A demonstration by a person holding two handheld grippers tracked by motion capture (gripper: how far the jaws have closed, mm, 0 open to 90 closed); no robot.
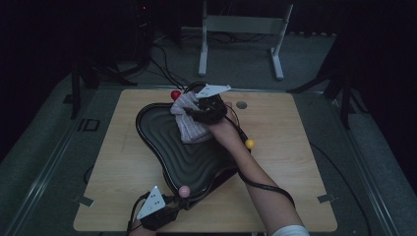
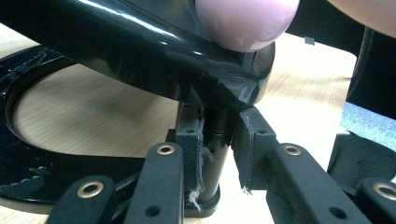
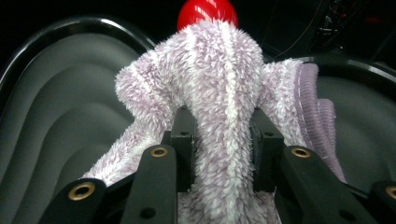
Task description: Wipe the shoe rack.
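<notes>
A black three-lobed tray [image 1: 162,147] with a ridged surface stands on the wooden table, with a red ball [image 1: 175,95], a yellow ball [image 1: 250,143] and a pink ball [image 1: 184,191] at its corners. My right gripper [image 1: 193,114] hovers over the tray's far lobe, shut on a fluffy lilac-and-white cloth [image 1: 189,125] that hangs onto the tray. In the right gripper view the cloth [image 3: 219,93] bulges between the pads, below the red ball [image 3: 207,11]. My left gripper [image 1: 176,200] at the near edge is shut on the tray's black post [image 2: 217,144], under the pink ball [image 2: 247,21].
A small grey disc [image 1: 241,104] lies on the table behind the right hand. A cable trails from the right gripper along the forearm. Past the table's far edge stand a white frame [image 1: 241,29] and floor cables. Tape marks [image 1: 324,198] sit near the front corners.
</notes>
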